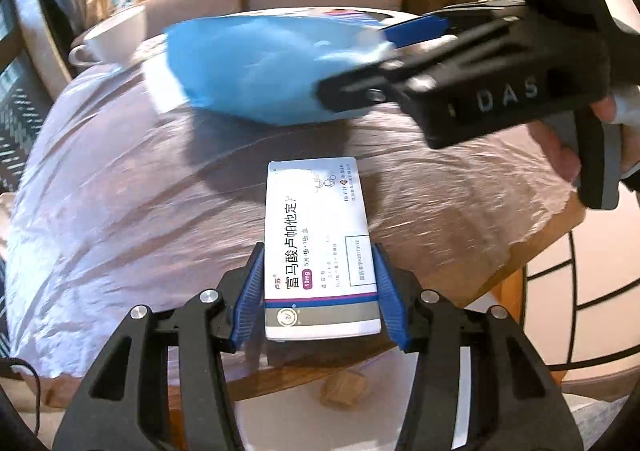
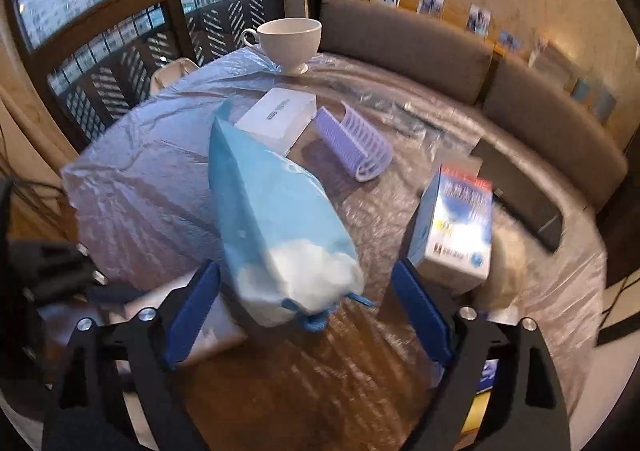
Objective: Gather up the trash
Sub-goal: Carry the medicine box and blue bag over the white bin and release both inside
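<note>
My left gripper (image 1: 320, 283) is shut on a white medicine box (image 1: 320, 247) with Chinese print, held over the near edge of a round table (image 1: 120, 187) covered in clear plastic film. A blue and white bag (image 2: 280, 219) sits between the wide-open fingers of my right gripper (image 2: 308, 315); the fingers do not touch it. In the left wrist view the same bag (image 1: 256, 67) shows blurred at the tip of the right gripper (image 1: 384, 51), above the table's far side.
On the table stand a white cup (image 2: 290, 41), a white plastic box (image 2: 276, 119), a purple ridged holder (image 2: 356, 139) and a blue and white carton (image 2: 456, 227). A brown curved sofa (image 2: 520, 99) wraps the far side. A window with railings is at left.
</note>
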{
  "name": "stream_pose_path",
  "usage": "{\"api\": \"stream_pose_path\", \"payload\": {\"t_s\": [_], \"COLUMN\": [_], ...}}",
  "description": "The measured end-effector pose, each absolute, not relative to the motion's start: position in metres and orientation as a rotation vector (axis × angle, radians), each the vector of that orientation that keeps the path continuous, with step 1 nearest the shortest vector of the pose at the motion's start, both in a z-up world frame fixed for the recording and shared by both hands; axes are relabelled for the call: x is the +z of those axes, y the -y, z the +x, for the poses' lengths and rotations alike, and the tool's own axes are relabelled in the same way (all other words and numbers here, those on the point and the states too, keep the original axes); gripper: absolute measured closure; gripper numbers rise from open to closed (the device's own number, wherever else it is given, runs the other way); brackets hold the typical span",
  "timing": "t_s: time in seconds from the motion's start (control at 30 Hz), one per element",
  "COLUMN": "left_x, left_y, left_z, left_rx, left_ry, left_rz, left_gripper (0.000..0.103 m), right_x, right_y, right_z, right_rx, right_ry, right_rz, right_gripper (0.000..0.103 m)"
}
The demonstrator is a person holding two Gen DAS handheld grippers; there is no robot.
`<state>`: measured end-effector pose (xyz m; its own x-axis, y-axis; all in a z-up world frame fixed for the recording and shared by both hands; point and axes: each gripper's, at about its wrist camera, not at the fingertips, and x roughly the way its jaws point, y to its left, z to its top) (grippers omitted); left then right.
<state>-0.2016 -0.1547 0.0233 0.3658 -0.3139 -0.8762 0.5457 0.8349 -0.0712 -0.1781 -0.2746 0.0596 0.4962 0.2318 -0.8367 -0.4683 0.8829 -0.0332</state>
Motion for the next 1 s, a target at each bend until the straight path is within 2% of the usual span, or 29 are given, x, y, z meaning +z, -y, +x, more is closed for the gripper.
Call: {"api": "stream_pose_path", "payload": {"t_s": [0.17, 0.37, 0.4, 0.47, 0.5, 0.57, 1.0], "left_x": [0.019, 0.019, 0.017, 0.016, 0.016, 0.017, 0.023], "left_y": [0.133, 0.113, 0.111, 0.106, 0.105, 0.108, 0.114], "left_z": [-0.183, -0.164, -0.162, -0.156, -0.154, -0.159, -0.168], "left_rx": [-0.487, -0.451, -0.445, -0.439, -0.435, -0.433, -0.488], "left_ry": [-1.075, -1.077, -1.08, -1.081, -1.082, -1.083, -1.08], "left_rz": [0.196, 0.131, 0.123, 0.111, 0.106, 0.104, 0.12], "left_gripper": [0.05, 0.05, 0.05, 0.05, 0.05, 0.05, 0.05], "right_x": [0.055, 0.047, 0.047, 0.047, 0.047, 0.049, 0.077], "right_y": [0.251, 0.242, 0.242, 0.243, 0.245, 0.247, 0.289], "right_z": [-0.168, -0.146, -0.145, -0.147, -0.148, -0.152, -0.201], "right_rx": [0.418, 0.443, 0.453, 0.482, 0.483, 0.489, 0.441], "right_ry": [-0.932, -0.973, -0.977, -0.992, -0.999, -1.004, -0.976], "right_rz": [-0.401, -0.394, -0.384, -0.35, -0.33, -0.298, -0.029], "right_gripper": [0.01, 0.01, 0.012, 0.032, 0.035, 0.049, 0.051]}}
